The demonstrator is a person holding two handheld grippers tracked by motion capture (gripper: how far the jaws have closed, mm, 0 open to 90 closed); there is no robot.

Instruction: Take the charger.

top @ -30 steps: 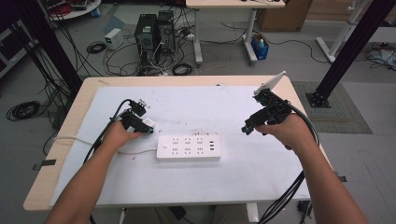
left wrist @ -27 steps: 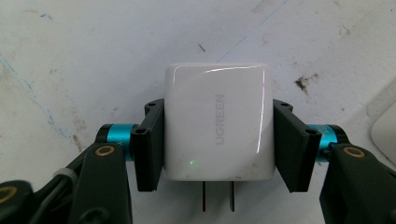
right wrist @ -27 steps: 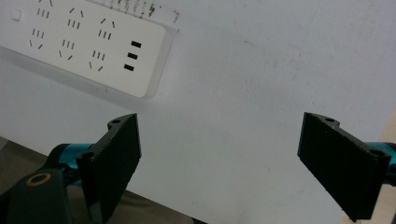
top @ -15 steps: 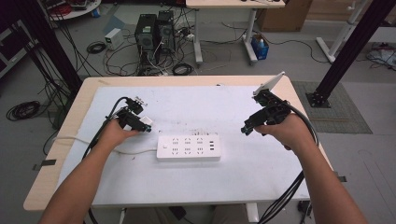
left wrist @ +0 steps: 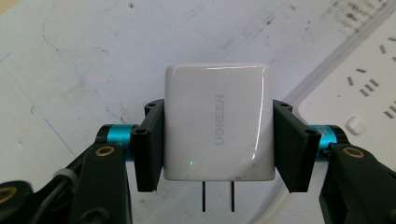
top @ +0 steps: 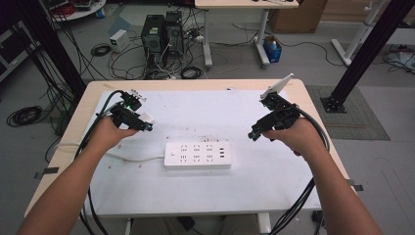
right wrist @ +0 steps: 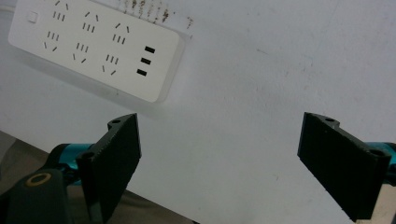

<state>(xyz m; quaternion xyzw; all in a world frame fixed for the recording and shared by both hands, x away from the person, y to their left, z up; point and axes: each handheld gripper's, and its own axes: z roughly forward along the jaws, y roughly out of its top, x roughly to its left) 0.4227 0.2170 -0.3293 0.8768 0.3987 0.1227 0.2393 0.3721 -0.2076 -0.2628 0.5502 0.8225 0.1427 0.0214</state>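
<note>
Fingers (left wrist: pixel 149 144) of the left gripper (left wrist: pixel 217 140) were clamped on the white charger (left wrist: pixel 217 121), held above the surface (top: pixel 205 112) left of the power strip (top: pixel 197 155); right gripper (right wrist: pixel 219 154) fingers were spread, idle; insertion judged next, prongs needing alignment.

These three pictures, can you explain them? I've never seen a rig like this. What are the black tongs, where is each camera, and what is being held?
A person stands at a white table and holds a hand-operated tool with two black jaws in each hand. The high view looks down from above; the other two cameras ride on the tools, looking along their jaws. A white power strip lies flat mid-table. The left tongs are shut on a white charger, gripping its two sides, prongs pointing toward the camera, above the table to the strip's left. The right tongs are open and hold nothing, hovering to the strip's right.
</note>
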